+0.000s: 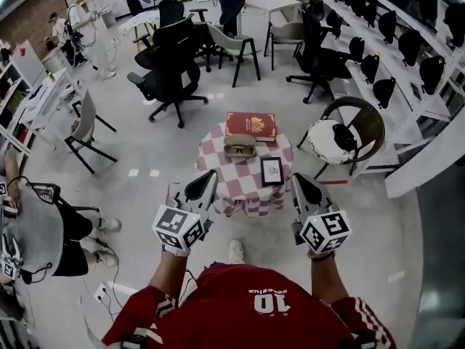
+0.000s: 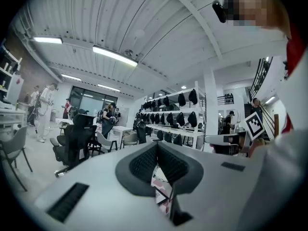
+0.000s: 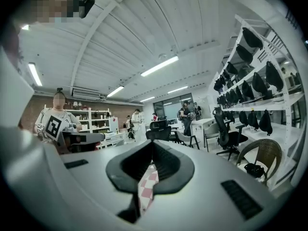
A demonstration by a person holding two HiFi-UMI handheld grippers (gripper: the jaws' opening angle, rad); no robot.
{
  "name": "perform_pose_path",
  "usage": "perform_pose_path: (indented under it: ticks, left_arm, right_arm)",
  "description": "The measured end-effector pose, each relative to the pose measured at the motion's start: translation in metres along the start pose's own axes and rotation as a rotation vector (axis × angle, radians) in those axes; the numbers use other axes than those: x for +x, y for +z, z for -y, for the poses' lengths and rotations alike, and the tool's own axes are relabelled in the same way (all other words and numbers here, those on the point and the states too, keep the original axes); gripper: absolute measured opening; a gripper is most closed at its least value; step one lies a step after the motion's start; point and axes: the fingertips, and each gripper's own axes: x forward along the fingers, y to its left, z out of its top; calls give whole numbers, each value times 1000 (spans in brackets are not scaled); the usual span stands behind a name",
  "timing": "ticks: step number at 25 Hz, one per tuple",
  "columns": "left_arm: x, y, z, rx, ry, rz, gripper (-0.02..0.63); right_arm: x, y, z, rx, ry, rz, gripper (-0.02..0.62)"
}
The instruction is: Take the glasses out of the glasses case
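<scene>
**Both grippers shut and empty, glasses case waits on the little table**

The person in the red shirt holds one gripper in each hand, out in front and pointing level. The left gripper (image 1: 205, 185) has its two jaws pressed together. Nothing is between them. The right gripper (image 1: 300, 186) is the same: its jaws meet at the tips and hold nothing. Neither gripper touches anything. Both hang in the air at the near edge of the small round table (image 1: 218, 167), one on each side of it.

The table has a pink and white checked cloth on it. The glasses case (image 1: 240, 145) lies on the cloth, on the far half of the table, well apart from both grippers. It is a dull green-brown colour and its lid looks shut. Just behind it lies a red book (image 1: 251, 125). Nearer to the person, a bit to the right, lies a small black frame (image 1: 272, 171). A round wicker chair (image 1: 367, 118) stands to the right of the table.
</scene>
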Motion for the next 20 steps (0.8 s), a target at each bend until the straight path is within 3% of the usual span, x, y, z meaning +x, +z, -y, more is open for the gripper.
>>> perform_pose_path:
  ticks: [12, 20]
  left_arm:
    - [49, 4, -75, -15, -66, 6, 8]
    - [72, 1, -91, -17, -112, 4, 8]
  right_arm:
    - [86, 13, -6, -25, -15, 5, 17]
    - [107, 11, 2, -27, -43, -2, 17]
